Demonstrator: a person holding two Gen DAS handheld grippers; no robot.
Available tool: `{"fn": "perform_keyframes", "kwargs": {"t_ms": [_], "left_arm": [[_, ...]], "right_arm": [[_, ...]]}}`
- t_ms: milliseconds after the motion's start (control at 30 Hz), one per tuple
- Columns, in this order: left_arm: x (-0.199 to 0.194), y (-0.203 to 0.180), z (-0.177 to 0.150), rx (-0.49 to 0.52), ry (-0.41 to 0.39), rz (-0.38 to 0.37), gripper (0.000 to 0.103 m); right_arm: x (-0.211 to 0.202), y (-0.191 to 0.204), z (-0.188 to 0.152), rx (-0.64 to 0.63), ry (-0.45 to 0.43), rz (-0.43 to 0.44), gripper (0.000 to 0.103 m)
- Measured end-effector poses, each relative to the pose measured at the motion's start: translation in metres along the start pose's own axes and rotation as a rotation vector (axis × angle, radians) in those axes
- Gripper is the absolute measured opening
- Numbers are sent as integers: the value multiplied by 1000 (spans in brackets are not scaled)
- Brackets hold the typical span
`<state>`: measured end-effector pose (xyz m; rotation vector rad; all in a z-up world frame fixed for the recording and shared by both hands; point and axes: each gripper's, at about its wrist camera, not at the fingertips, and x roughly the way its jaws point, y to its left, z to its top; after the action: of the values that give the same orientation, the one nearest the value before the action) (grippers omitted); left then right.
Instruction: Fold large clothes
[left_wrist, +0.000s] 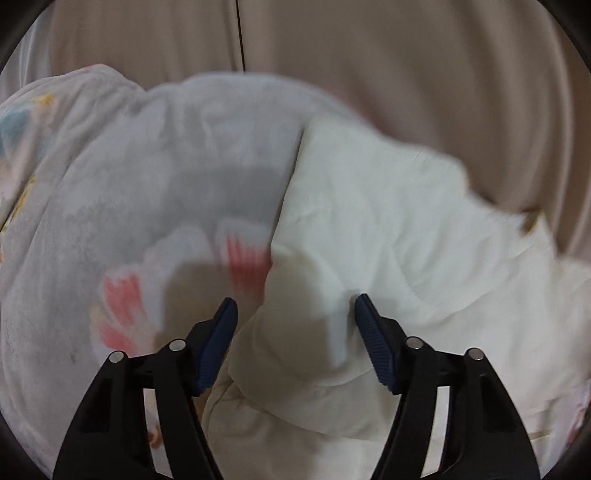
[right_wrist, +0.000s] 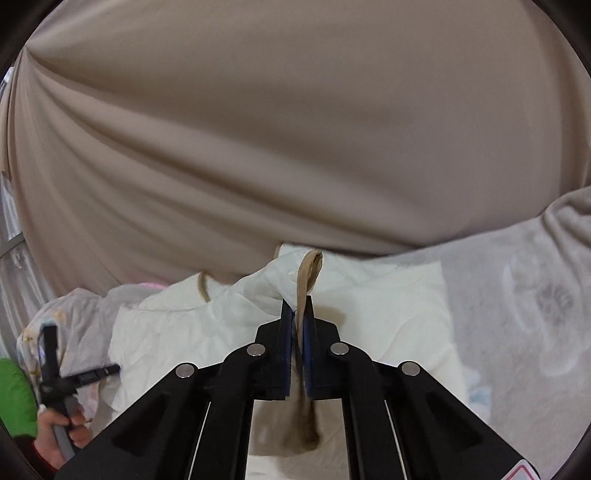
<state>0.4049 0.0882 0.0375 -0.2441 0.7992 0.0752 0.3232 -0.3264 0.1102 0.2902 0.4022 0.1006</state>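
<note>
Right gripper (right_wrist: 297, 295) is clamped on a tan fabric strap (right_wrist: 307, 280) and a pinch of the cream-white quilted garment (right_wrist: 229, 325), whose cloth rises in a small peak to the closed blue pads. Left gripper (left_wrist: 295, 306) hangs with its jaws wide apart and empty, just above the same cream-white quilted garment (left_wrist: 369, 229).

The garment looks soft, puffy and light, so it should drape and sag; hems or corners seem safer holds than the padded middle, and the thin strap may slip.

Ahead of the left gripper's fingers lies a rumpled edge, a fair place to pinch. Under the garment spreads a grey fleece blanket with pink floral print (left_wrist: 110, 206). Beyond both grippers hangs a beige draped cloth backdrop (right_wrist: 258, 129), which closes off the far side; open room seems to lie sideways across the blanket.
</note>
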Motion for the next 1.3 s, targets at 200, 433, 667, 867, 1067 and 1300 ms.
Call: {"fn": "perform_keyframes", "kwargs": {"t_ms": [200, 433, 667, 867, 1067, 1300], "left_arm": [[13, -1, -13, 14, -20, 35, 74], [-4, 13, -19, -10, -30, 17, 80], [-90, 58, -79, 103, 31, -148, 88], [-139, 104, -164, 54, 165, -266, 92], [-155, 109, -198, 4, 168, -313, 92], [-157, 93, -196, -9, 181, -332, 28]], "right_arm": [[69, -43, -49, 8, 280, -128, 3], [33, -40, -43, 18, 264, -184, 27], [-116, -70, -95, -23, 307, -77, 65], [-197, -104, -179, 124, 449, -41, 69], [-216, -106, -213, 251, 419, 24, 73], [-207, -95, -210, 334, 411, 49, 13]]}}
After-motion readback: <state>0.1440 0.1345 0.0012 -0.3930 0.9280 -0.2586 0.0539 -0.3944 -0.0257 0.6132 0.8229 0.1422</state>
